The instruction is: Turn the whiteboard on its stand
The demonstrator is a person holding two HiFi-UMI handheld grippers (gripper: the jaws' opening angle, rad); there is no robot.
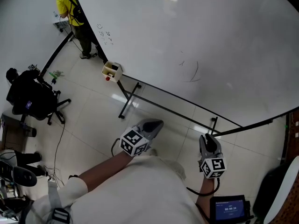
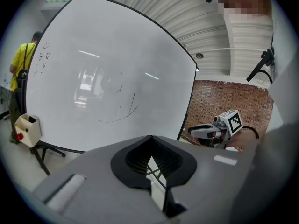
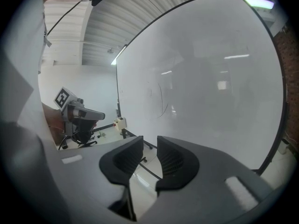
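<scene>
The big whiteboard [image 1: 201, 36] with a black frame fills the upper right of the head view and carries faint pen marks. It rests on a black stand [image 1: 128, 98], and a cream box [image 1: 112, 71] hangs at its lower left corner. Both grippers hover in front of its lower edge without touching it. My left gripper [image 1: 158, 123] is shut and empty; its jaw tips meet in the left gripper view [image 2: 150, 137]. My right gripper [image 1: 208, 137] has a narrow gap between its pads [image 3: 150, 146] with nothing in it. The board [image 2: 103, 78] [image 3: 210, 87] faces both gripper cameras.
A person in a yellow shirt [image 1: 70, 6] stands at the board's far left end. A black office chair [image 1: 30, 97] and floor cables lie to the left. A small screen [image 1: 229, 209] sits at my lower right. A brick wall [image 2: 224, 101] is to the right.
</scene>
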